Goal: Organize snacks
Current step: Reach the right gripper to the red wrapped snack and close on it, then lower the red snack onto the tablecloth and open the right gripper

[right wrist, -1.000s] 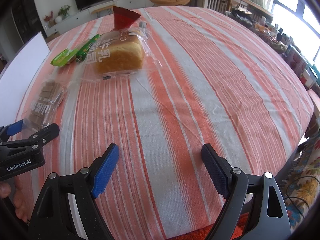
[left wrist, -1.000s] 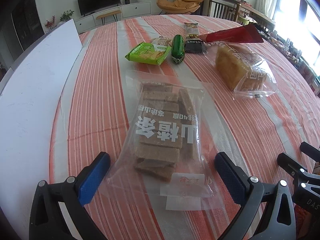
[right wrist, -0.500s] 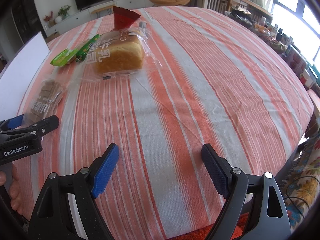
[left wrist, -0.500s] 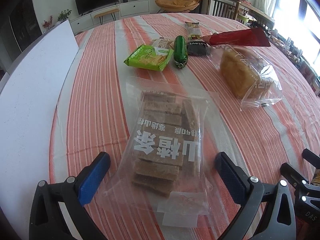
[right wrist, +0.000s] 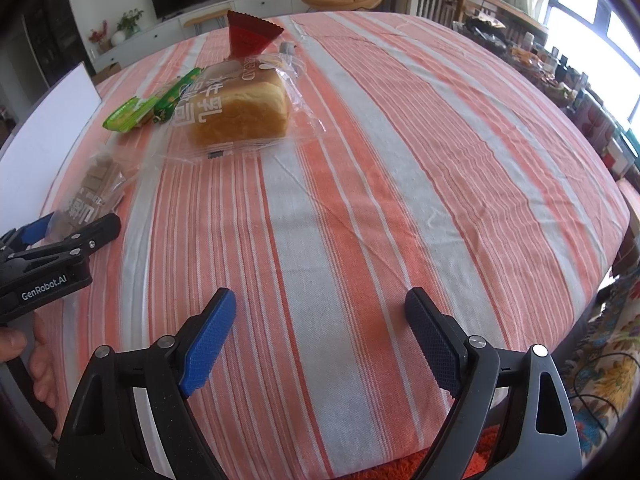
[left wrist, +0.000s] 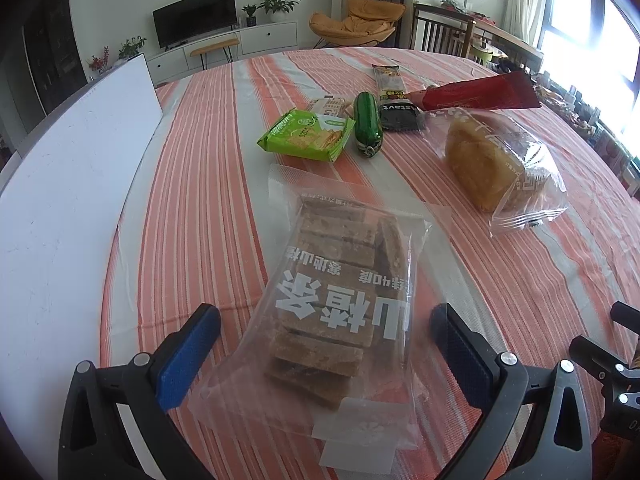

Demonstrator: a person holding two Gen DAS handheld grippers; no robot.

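The round orange-and-white striped tablecloth [right wrist: 360, 200] is seen whole only in the right wrist view. The clear bag of brown hawthorn bars [left wrist: 340, 300], long axis near-to-far, lies between the wide-spread left gripper [left wrist: 324, 344]. The right gripper [right wrist: 320, 332] is spread wide over bare cloth.

A round surface under an orange-and-white striped cloth [right wrist: 360, 184] fills both views. A flat white board [left wrist: 68, 184] lies along its left edge. Behind stand a black television [left wrist: 195, 16] on a white cabinet [left wrist: 256, 38], potted green plants [left wrist: 279, 2], and an orange lounge chair [left wrist: 356, 20].
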